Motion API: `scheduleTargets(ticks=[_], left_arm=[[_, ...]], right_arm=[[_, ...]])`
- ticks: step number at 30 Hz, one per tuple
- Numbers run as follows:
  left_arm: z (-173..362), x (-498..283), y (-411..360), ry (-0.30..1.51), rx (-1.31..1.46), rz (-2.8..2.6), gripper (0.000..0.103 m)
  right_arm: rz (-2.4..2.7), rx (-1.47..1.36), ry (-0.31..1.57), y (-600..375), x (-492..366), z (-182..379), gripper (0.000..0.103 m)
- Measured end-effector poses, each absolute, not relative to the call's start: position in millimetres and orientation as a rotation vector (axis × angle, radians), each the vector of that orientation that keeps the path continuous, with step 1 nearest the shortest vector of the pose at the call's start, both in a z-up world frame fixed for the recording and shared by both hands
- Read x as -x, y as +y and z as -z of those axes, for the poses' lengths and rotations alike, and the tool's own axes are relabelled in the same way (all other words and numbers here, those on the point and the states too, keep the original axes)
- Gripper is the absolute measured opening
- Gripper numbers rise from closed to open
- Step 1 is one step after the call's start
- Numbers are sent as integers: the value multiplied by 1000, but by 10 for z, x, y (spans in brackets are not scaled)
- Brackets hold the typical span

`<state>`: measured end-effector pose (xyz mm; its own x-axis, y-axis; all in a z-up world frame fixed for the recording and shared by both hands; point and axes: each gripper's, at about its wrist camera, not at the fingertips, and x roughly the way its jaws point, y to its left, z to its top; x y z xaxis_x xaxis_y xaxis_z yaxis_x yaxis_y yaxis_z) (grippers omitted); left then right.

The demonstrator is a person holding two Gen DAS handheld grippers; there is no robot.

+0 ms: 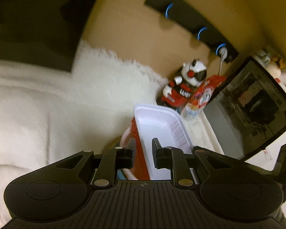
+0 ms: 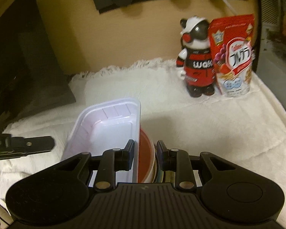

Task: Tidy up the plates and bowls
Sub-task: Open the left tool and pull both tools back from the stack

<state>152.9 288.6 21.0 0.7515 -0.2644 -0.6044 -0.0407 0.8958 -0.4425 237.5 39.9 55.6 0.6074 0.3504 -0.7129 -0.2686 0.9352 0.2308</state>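
A stack of dishes hangs tilted on edge above the white cloth, held from both sides. It has a white rectangular plastic tray (image 1: 162, 122) (image 2: 108, 126), a red bowl (image 1: 142, 162) (image 2: 145, 152) and pale and dark plate rims behind it. My left gripper (image 1: 144, 154) is shut on the tray wall and the red bowl's rim. My right gripper (image 2: 145, 154) is shut across the tray rim, the red bowl and the plates. The left gripper's finger (image 2: 28, 145) shows at the left edge of the right wrist view. The lower part of the stack is hidden behind the gripper bodies.
A white fluffy cloth (image 2: 200, 124) covers the surface. At its back stand a red and black toy bear (image 2: 196, 57) and a red cereal bag (image 2: 234, 57). A black oven-like appliance (image 1: 257, 105) stands at the right, and a dark box (image 2: 19, 57) at the left. A power strip (image 1: 190, 22) runs along the wall.
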Motion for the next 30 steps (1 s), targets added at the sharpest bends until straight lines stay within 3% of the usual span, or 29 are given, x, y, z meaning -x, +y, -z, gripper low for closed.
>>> scheduleTargets(ticks=[6, 12, 14, 30], left_arm=[[-232, -774, 2528, 593, 363, 51, 18], [-142, 44, 1778, 474, 247, -15, 16], [-64, 162, 1561, 486, 210, -69, 16], [72, 556, 692, 654, 101, -174, 16]], right_arm=[[-419, -80, 737, 160, -1863, -731, 28], [-505, -26, 701, -225, -1198, -718, 41], [-550, -14, 719, -338, -999, -683, 48], [-599, 16, 804, -842, -284, -580, 49]])
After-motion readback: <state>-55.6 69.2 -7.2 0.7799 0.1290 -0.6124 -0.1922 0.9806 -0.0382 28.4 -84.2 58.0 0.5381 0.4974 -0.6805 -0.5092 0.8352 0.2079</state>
